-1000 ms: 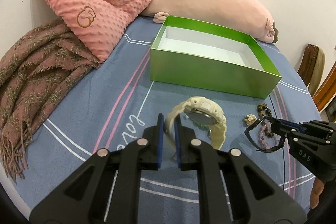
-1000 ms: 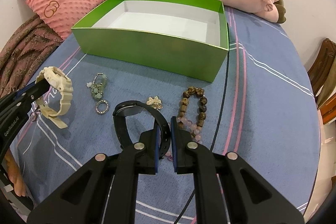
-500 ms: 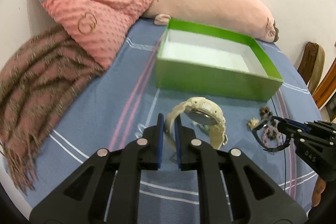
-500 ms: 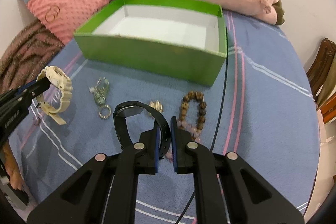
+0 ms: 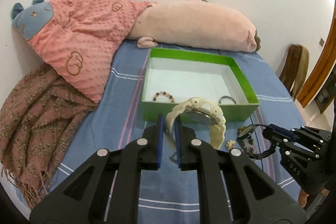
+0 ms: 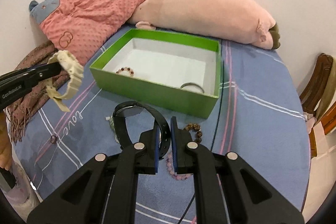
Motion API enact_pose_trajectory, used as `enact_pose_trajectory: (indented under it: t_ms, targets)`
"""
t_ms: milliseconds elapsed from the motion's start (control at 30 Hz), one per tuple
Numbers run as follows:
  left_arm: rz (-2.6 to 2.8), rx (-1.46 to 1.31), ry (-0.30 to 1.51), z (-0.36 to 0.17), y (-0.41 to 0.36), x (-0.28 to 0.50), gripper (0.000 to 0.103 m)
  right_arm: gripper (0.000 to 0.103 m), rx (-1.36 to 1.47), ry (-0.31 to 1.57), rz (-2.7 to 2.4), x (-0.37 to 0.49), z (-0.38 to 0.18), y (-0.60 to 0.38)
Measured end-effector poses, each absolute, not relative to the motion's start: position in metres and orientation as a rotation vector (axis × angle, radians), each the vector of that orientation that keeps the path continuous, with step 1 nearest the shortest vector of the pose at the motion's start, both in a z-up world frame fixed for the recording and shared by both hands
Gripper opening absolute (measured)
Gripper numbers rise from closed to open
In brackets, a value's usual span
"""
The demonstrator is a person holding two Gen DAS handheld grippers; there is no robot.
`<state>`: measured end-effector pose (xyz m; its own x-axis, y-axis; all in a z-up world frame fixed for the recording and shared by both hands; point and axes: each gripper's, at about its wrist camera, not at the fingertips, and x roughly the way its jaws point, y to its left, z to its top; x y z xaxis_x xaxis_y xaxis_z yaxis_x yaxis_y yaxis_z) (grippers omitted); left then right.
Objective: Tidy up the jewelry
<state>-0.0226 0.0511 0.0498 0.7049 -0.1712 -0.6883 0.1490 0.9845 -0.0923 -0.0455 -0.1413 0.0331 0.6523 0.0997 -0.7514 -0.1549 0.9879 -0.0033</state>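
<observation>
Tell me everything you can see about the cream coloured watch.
The cream watch is a chunky sports type with a ridged, rubbery-looking strap and a round metal case back facing the left wrist camera. The left gripper is shut on its strap, holding it clear of the blue bedsheet, in front of the green box. Its loose strap end hangs down.

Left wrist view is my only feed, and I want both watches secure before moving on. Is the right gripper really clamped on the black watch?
Observer: Yes, the right gripper pinches the black watch by its strap.
Operator: What lies beneath it?
Observer: A pink bead bracelet and a brown bead bracelet lie on the bedsheet.
Operator: Any other loose piece I can't see?
Observer: A small ring-like piece lies beside the word "love".
</observation>
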Motion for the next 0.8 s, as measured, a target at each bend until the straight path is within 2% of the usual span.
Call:
enact_pose_trajectory:
  t_ms: [400, 633, 800]
  targets:
    - [-0.169, 0.044, 0.836, 0.010, 0.027, -0.024, 0.010, 0.010, -0.091, 0.942, 0.155, -0.035, -0.016, -0.132]
    - [-0.182, 0.064, 0.867, 0.003, 0.022, -0.018, 0.010, 0.010, -0.099, 0.953, 0.163, -0.030, -0.020, -0.130]
    - [-0.180, 0.084, 0.852, 0.011, 0.020, -0.013, 0.010, 0.010, -0.104, 0.905, 0.148, -0.028, 0.001, -0.131]
